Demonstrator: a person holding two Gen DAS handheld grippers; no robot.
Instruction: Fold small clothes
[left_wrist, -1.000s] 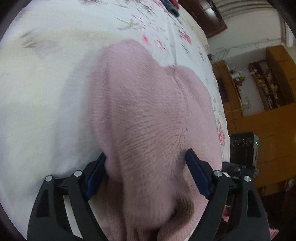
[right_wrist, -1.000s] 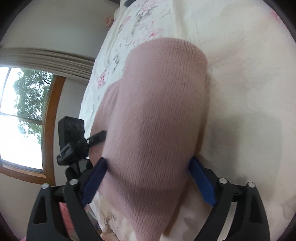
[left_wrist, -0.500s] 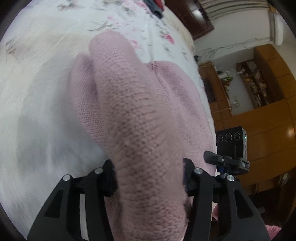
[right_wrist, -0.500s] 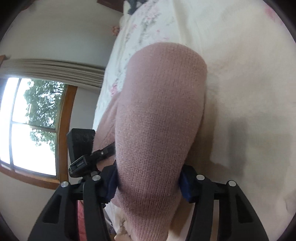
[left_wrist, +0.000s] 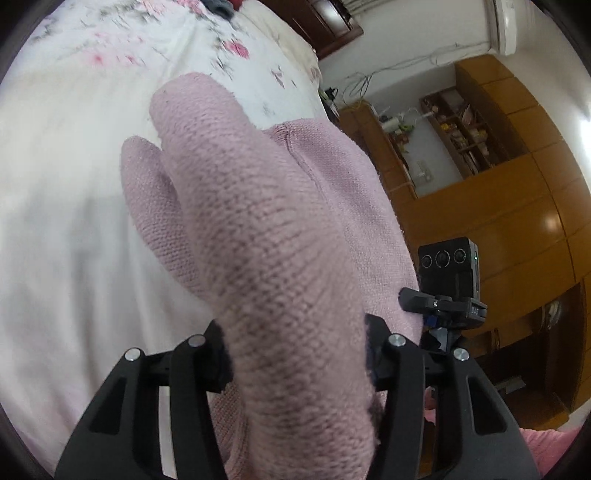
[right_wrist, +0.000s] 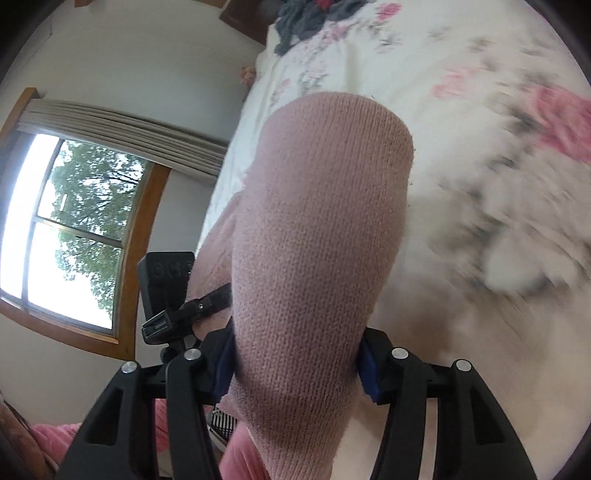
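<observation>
A fold of the knitted garment (left_wrist: 280, 258) sits between the fingers of my left gripper (left_wrist: 295, 350), its rest lying on the bedspread (left_wrist: 66, 221) ahead and to the right. Another fold (right_wrist: 317, 229) fills my right gripper (right_wrist: 295, 365), the bedspread (right_wrist: 480, 277) spreading behind and rightward, a clothes heap (right_wrist: 310, 14) at its far end.

Left claw (left_wrist: 295, 354) clamped, black fingers (left_wrist: 207, 362) pressed in from both sides on a thick fold of pink knit (left_wrist: 280, 258). Right claw (right_wrist: 295, 354) likewise clamped on pink knit, blue pads (right_wrist: 367, 363) biting into it (pad faces mostly hidden). Each claw shows in the other's view, side by side, close together.
</observation>
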